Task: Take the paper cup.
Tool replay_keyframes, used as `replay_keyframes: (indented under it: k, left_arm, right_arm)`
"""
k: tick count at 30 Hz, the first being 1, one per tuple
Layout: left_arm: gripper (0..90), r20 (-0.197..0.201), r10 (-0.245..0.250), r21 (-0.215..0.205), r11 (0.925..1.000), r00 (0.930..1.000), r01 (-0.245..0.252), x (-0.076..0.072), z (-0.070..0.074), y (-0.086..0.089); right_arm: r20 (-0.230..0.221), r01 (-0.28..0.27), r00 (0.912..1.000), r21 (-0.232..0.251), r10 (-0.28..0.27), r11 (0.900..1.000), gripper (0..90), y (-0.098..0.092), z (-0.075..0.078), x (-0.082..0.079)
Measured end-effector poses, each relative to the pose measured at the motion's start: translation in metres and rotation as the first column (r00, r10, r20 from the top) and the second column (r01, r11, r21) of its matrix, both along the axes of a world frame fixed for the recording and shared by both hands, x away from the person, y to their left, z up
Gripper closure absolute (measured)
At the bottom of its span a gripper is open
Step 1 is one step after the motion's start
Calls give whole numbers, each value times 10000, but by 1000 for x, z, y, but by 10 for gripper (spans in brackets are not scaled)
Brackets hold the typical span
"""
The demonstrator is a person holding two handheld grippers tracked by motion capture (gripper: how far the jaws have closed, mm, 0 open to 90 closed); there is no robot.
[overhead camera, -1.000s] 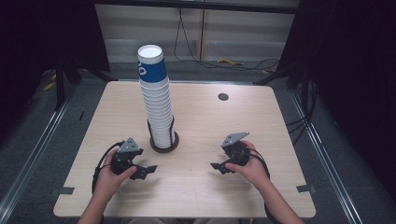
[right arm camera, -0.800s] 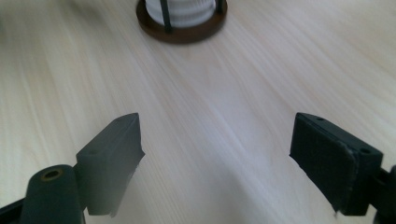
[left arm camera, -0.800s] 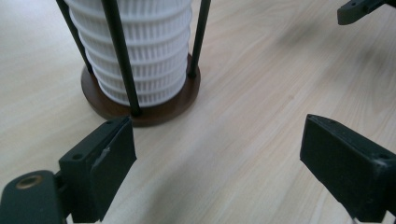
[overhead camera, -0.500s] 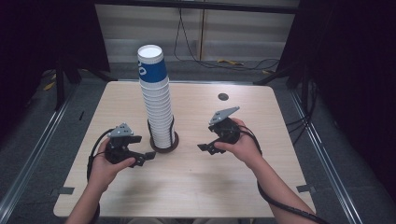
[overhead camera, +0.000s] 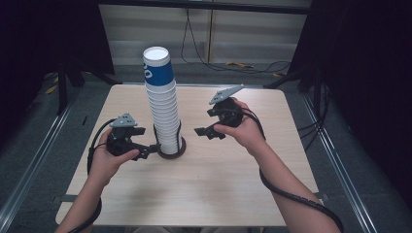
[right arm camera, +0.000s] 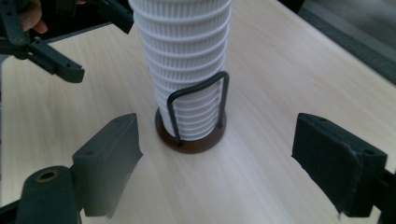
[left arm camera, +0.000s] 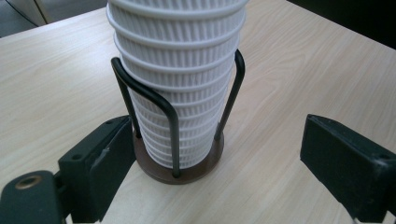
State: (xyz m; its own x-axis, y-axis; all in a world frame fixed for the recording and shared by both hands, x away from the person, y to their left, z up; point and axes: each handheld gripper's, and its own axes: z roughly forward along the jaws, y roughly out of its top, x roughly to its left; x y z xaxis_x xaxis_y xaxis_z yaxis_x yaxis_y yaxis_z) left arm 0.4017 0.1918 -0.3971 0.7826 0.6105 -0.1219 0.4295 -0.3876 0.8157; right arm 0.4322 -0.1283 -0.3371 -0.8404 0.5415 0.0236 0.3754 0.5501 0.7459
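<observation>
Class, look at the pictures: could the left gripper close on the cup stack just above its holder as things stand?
Probably yes: the left gripper is open beside the cup stack, nothing between; the holder's wire loops cover the lowest cups.

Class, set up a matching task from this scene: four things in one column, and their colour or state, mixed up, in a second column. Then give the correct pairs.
Column one
1. top cup of the cup stack
2. holder base
3. left gripper
4. table

Column two
A. light wood, flat
B. open, close beside the foot of the stack
C. blue band, white rim
D. dark brown disc with black wire loops rising from it

Pairs: 1-C, 2-D, 3-B, 4-A
</observation>
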Motion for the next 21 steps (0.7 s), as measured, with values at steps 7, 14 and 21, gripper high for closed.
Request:
replay_keyframes:
  k: [7,14,21]
  left_arm:
    - [106,197,154,-22,9999,9997,-153,6,12,-2]
    - [102,202,137,-32,9999,9997,-136,12,21,-3]
    - [102,269,125,-138,9998,9996,-121,17,32,-4]
  right_arm:
    - [166,55,9998,148,-57,9999,143,10,27,9]
    - [338,-1,9994,416,-13,9991,137,21,43,15]
    - [485,-32,9988,535,6,9986,133,31,60,21]
